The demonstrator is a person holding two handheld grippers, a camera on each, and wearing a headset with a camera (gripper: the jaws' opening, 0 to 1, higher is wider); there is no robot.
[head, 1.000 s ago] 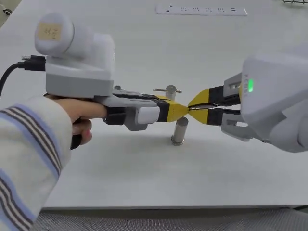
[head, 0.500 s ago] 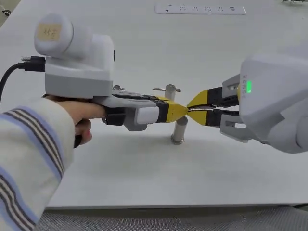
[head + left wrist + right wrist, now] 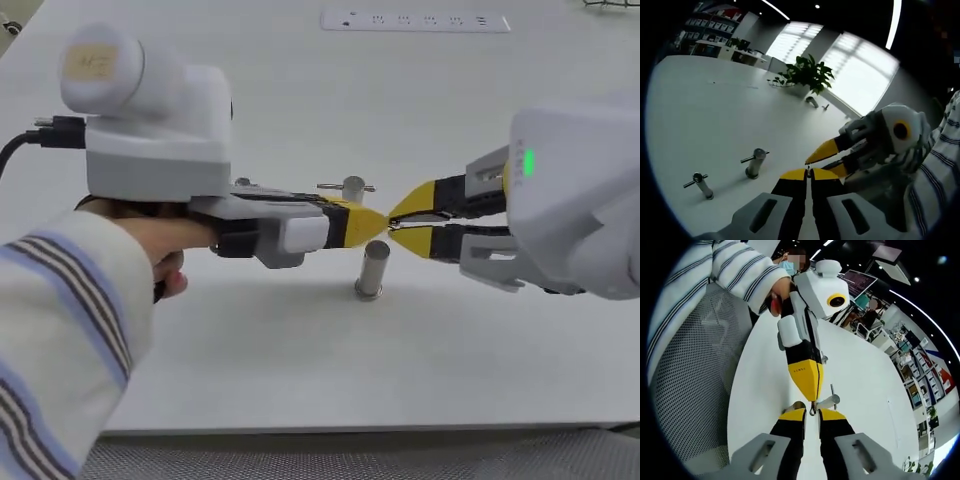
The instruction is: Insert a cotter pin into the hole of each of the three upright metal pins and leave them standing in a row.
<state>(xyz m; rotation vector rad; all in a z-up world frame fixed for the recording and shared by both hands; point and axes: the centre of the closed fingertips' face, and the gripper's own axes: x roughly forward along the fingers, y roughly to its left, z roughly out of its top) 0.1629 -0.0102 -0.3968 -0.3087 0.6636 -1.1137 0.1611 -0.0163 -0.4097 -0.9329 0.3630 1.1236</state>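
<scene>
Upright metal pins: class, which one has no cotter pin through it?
The near pin, standing at the front with a bare top; the far pin behind it carries a cotter pin crosswise.

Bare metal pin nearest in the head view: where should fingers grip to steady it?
Probably low on the bare metal pin, across its round shank above the flared base, level from the side: it stands upright and its top must stay free.

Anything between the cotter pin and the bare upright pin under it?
Nothing visible. The cotter pin is pinched between the left gripper and right gripper tips, above the bare metal pin, open air between.
</scene>
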